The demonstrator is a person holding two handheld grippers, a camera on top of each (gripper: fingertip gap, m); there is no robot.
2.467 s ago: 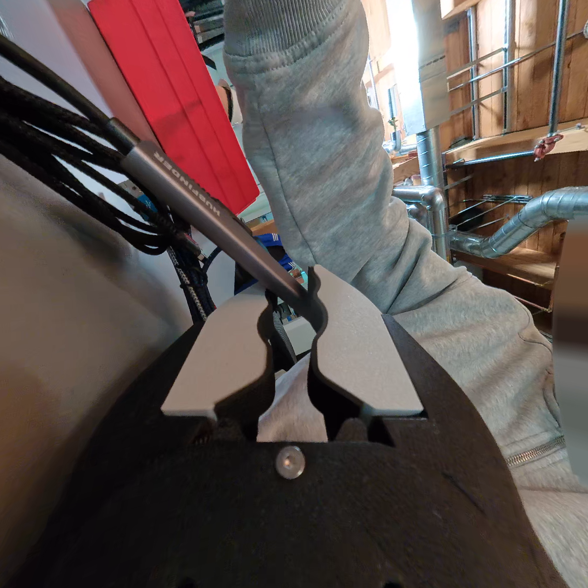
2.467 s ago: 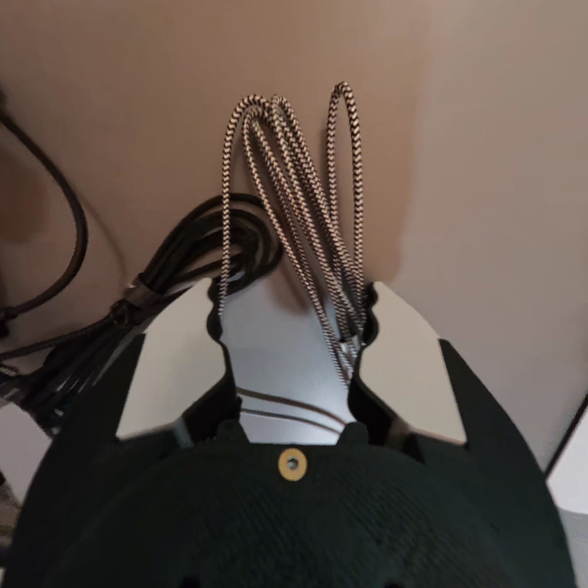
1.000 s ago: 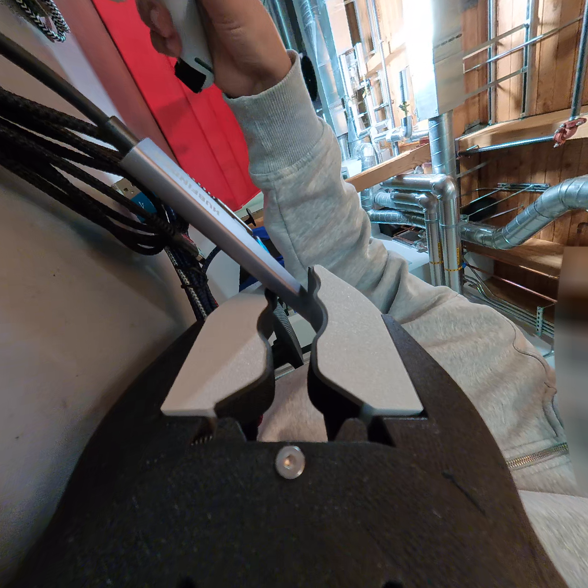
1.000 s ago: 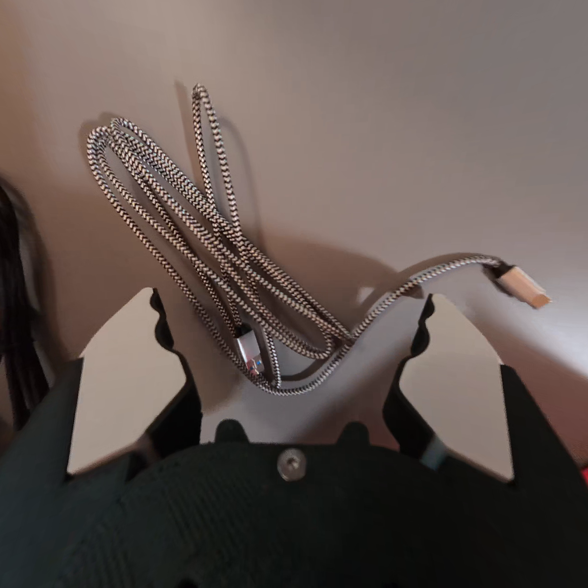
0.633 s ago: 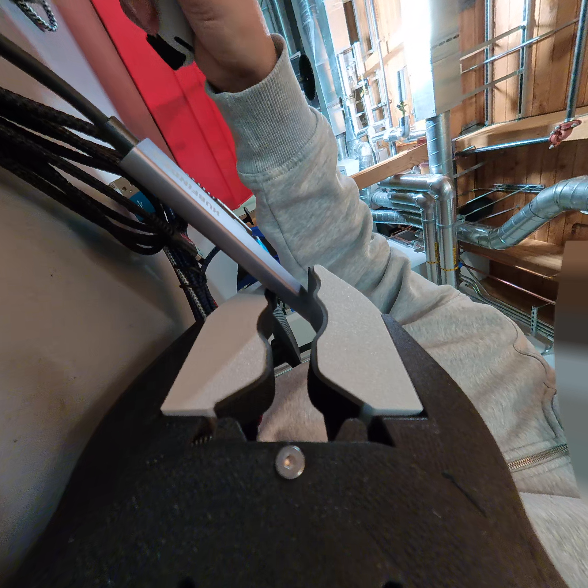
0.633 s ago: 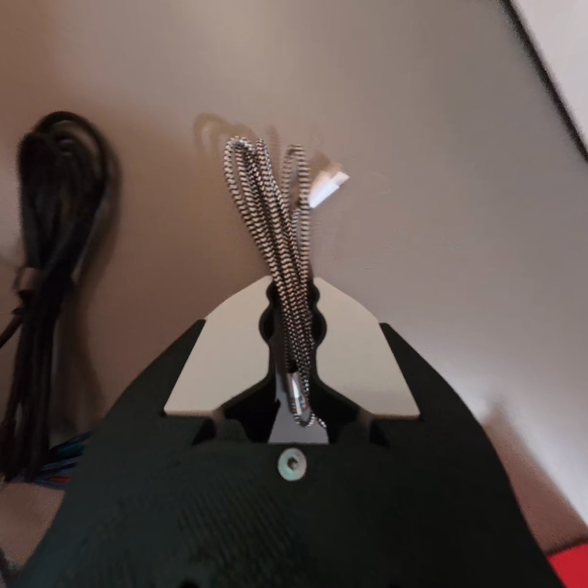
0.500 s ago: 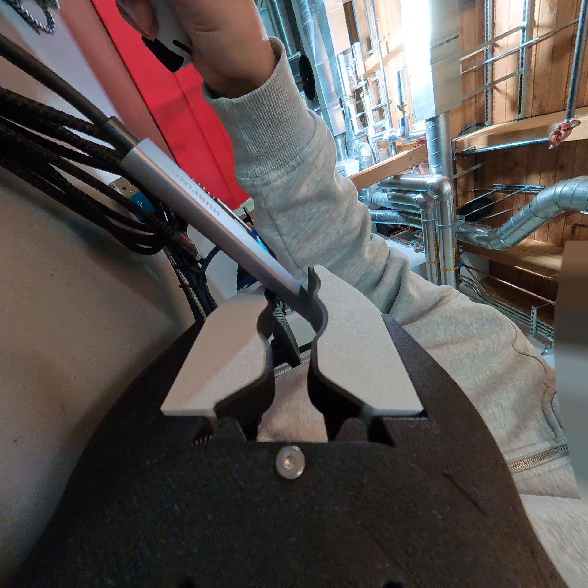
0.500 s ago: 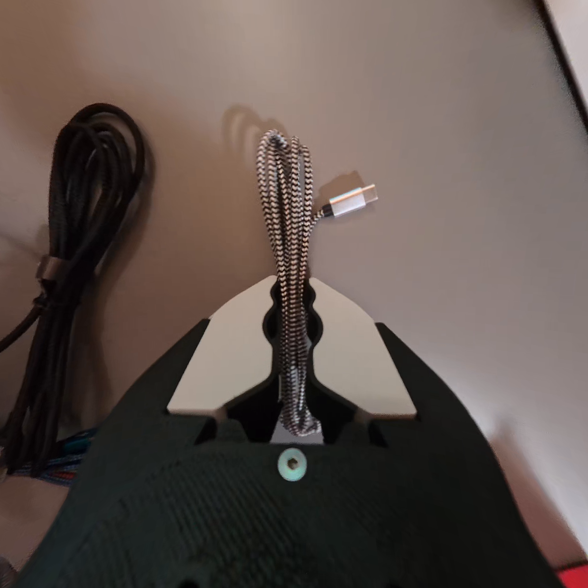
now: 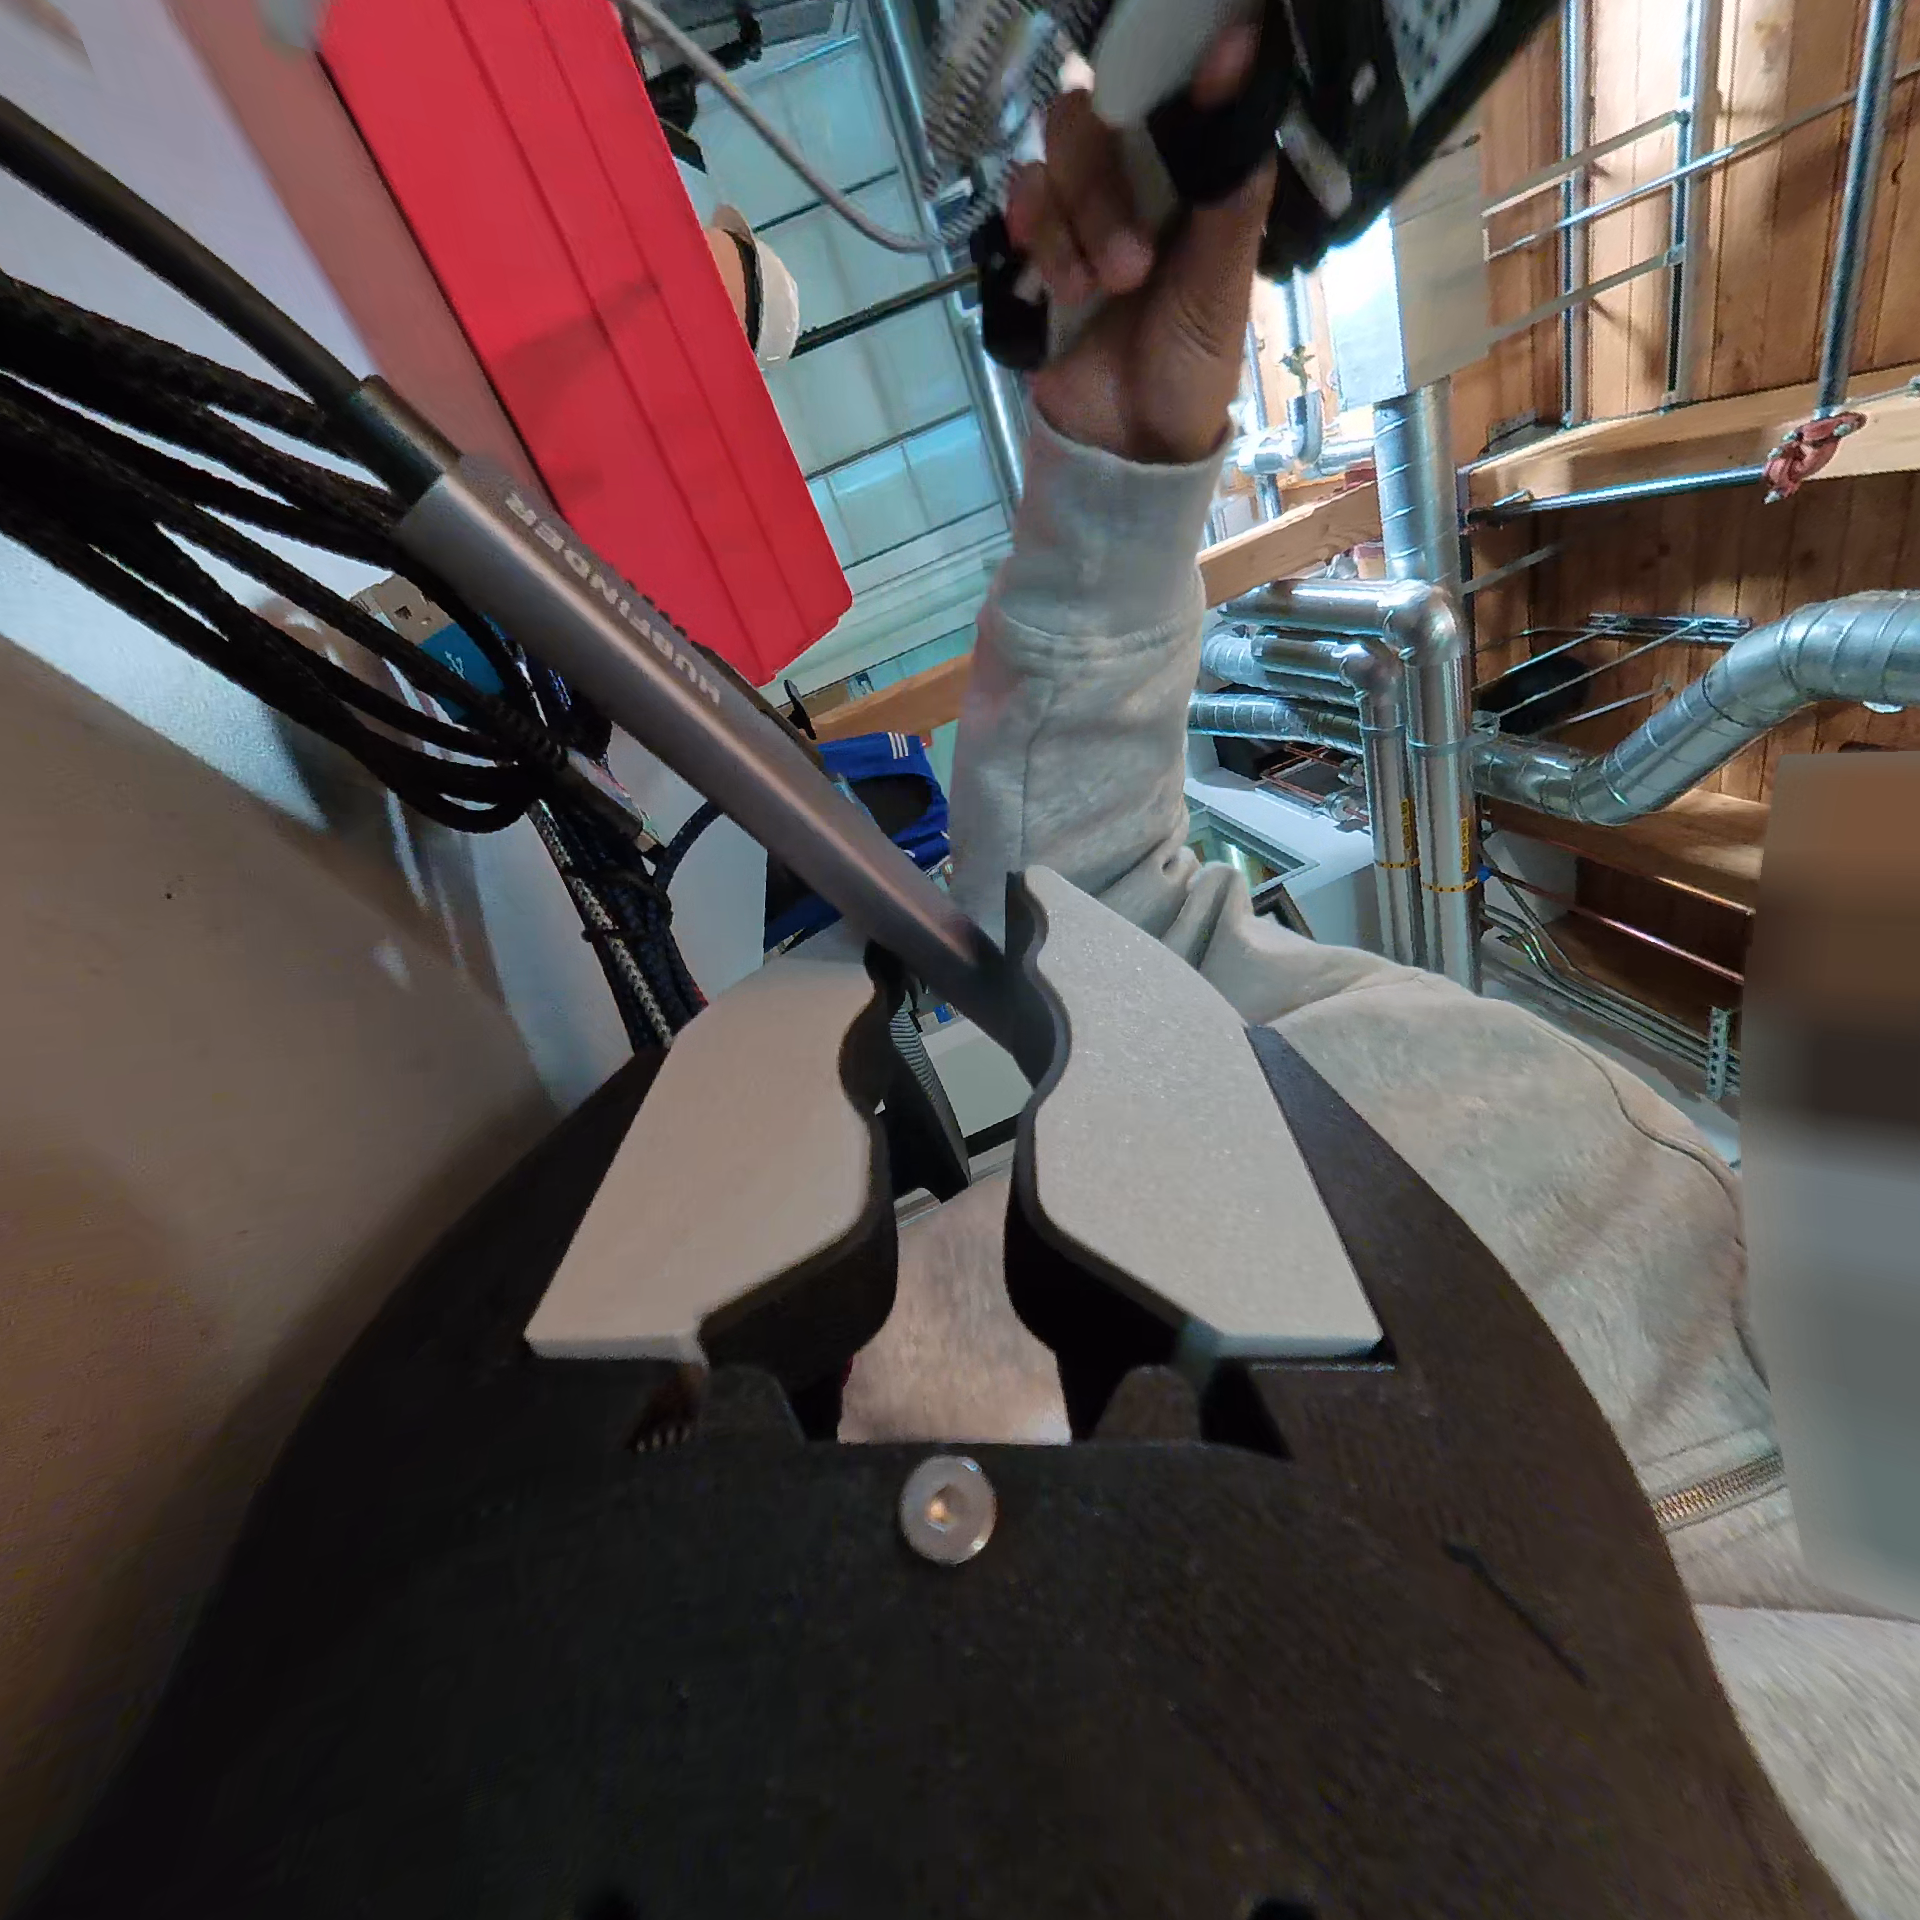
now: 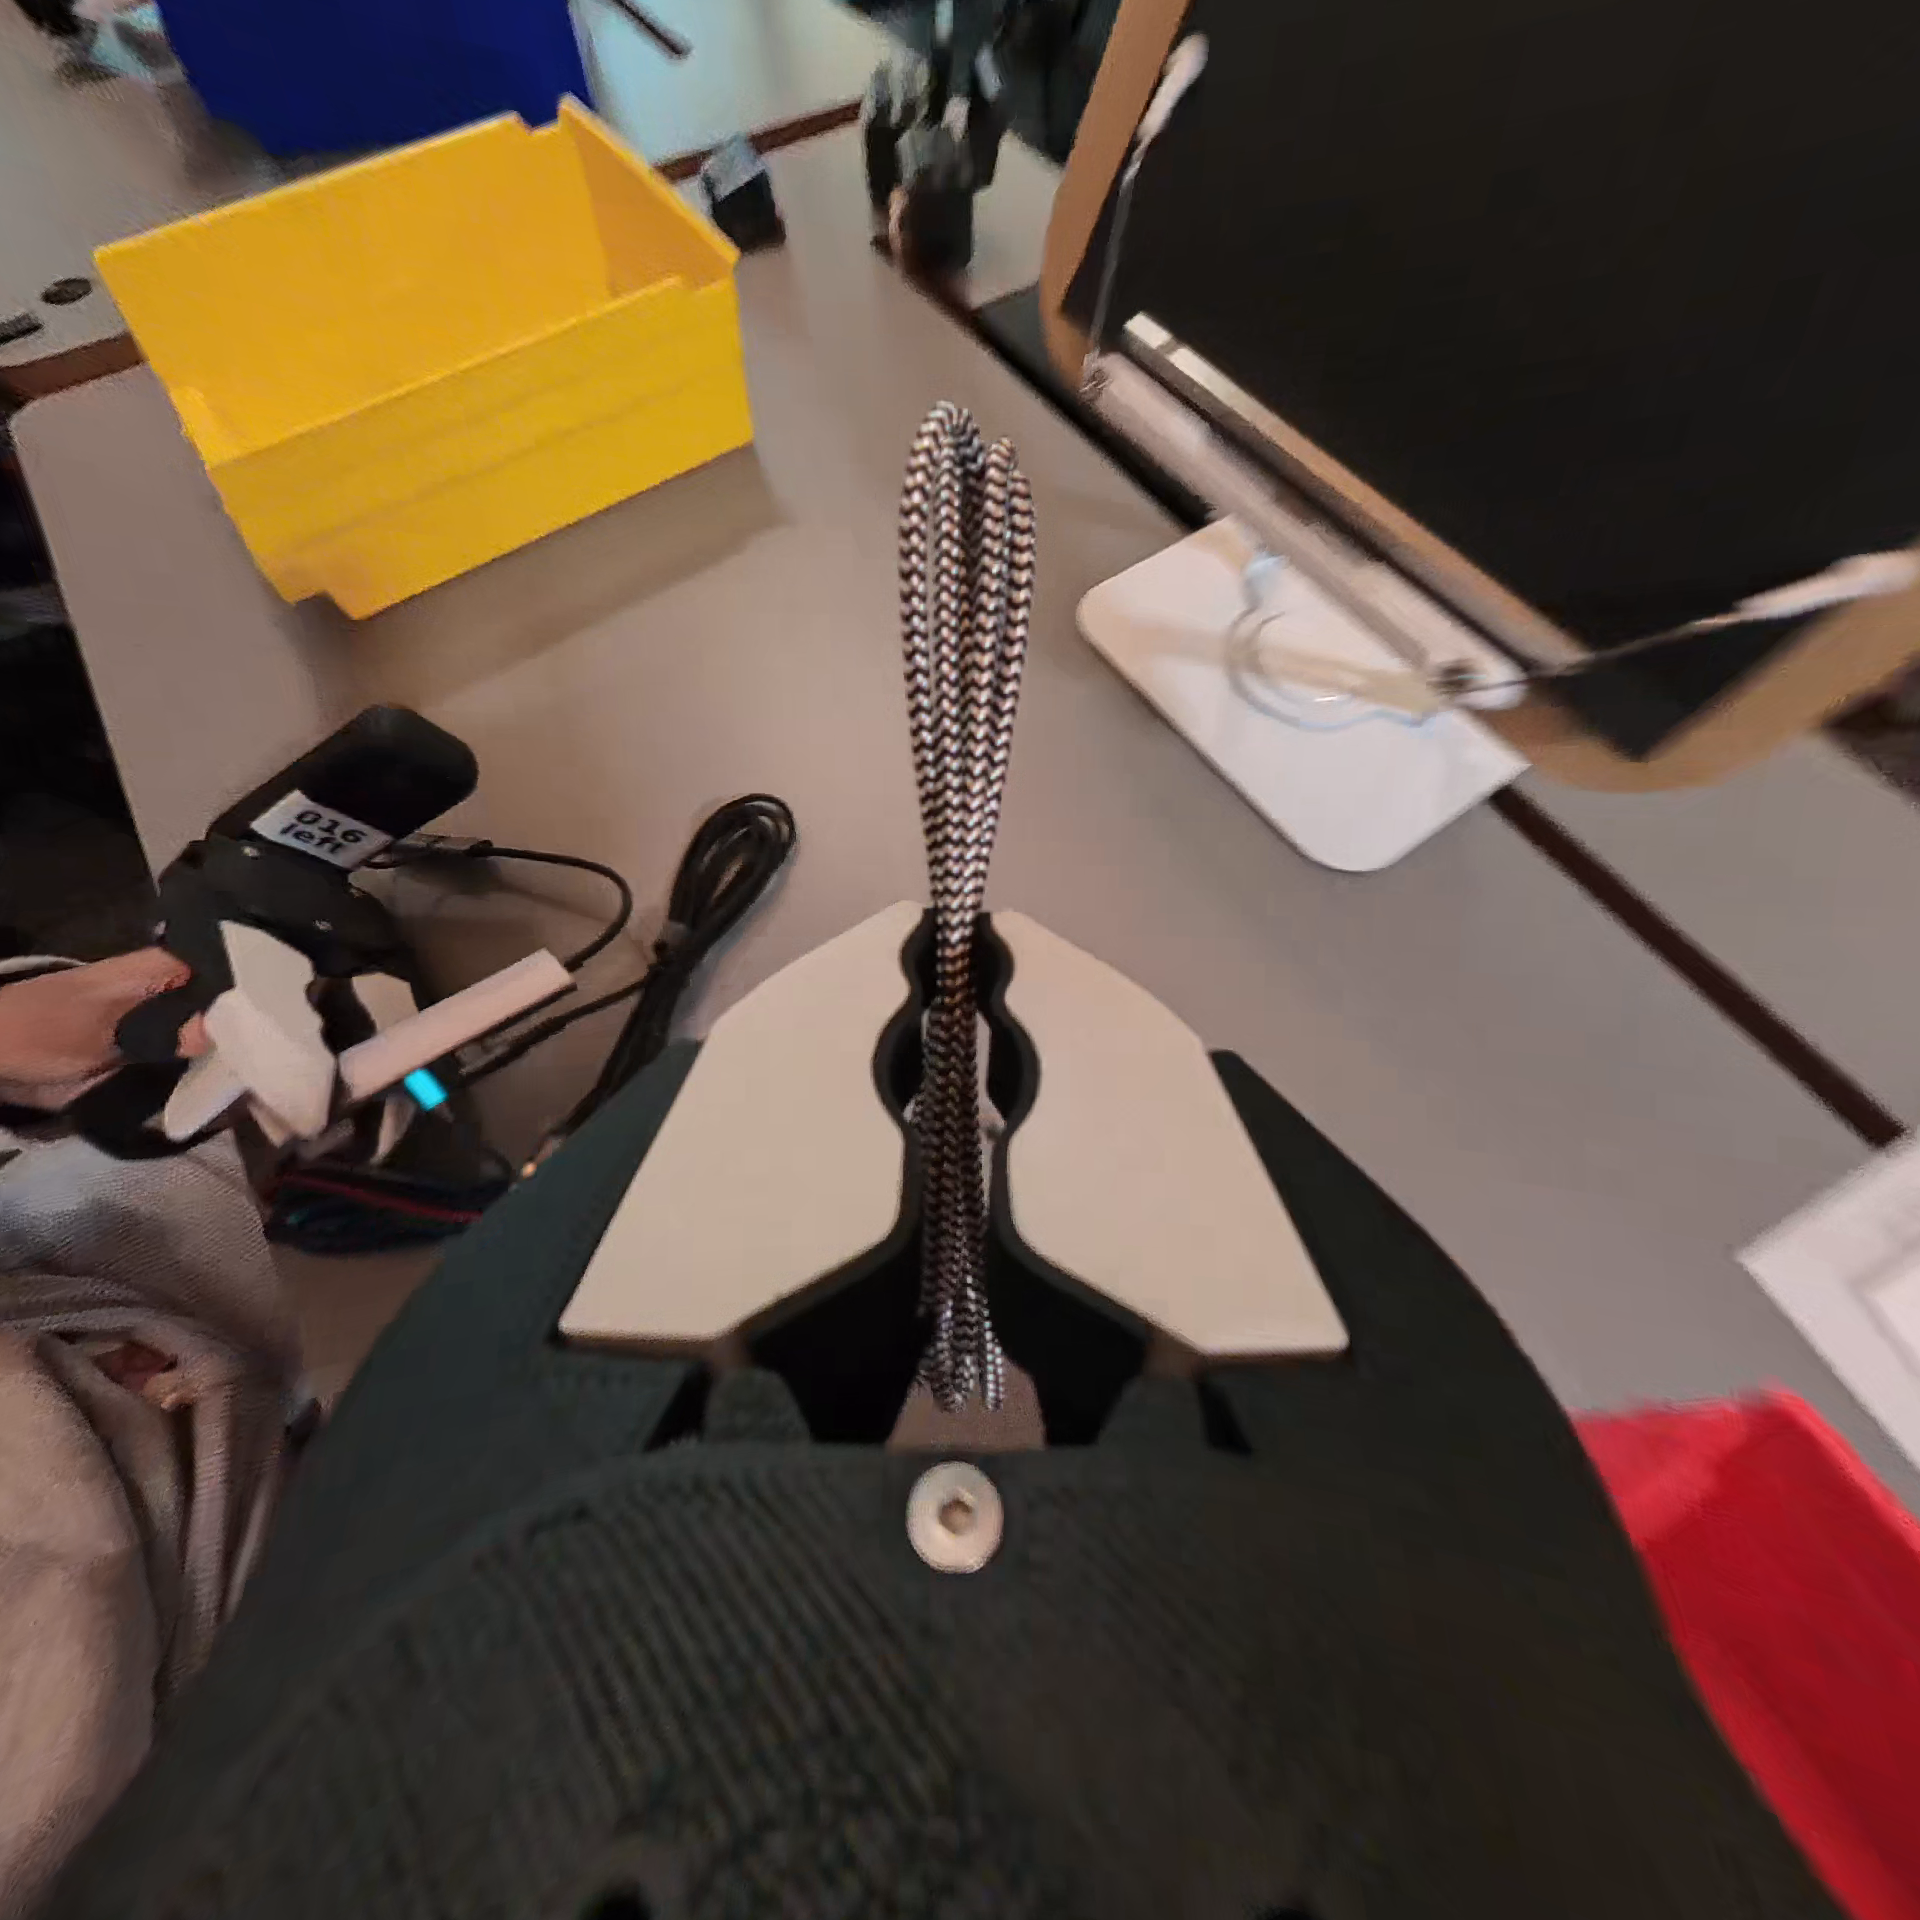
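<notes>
My left gripper [image 9: 951, 930] is shut on the end of a slim grey adapter bar [image 9: 665, 707], held close to the table, with a black lead running off its far end. It lies against a bundle of black braided cables [image 9: 208, 582]. My right gripper [image 10: 958, 925] is shut on a folded black-and-white braided cable [image 10: 966, 623], held in the air above the grey table [image 10: 1299, 1039]; the loops stick out past the fingertips. The right wrist view also shows the left gripper [image 10: 270, 935] with the adapter bar [image 10: 457, 1023] at the left, beside a black cable coil [image 10: 717, 883].
A yellow bin [image 10: 436, 343] stands open at the far left of the table. A monitor [image 10: 1507, 312] on a white base [image 10: 1299, 707] stands on the right. A red bin [image 10: 1766, 1558] is at the near right, also in the left wrist view [image 9: 582, 312]. A grey sleeve [image 9: 1091, 675] crosses the left wrist view. The grippers' ends are close to 25 cm from one another.
My right gripper closed on the black-and-white cable and lifted it off the table, tilting up to look across the table. My left gripper has stayed put with the adapter bar.
</notes>
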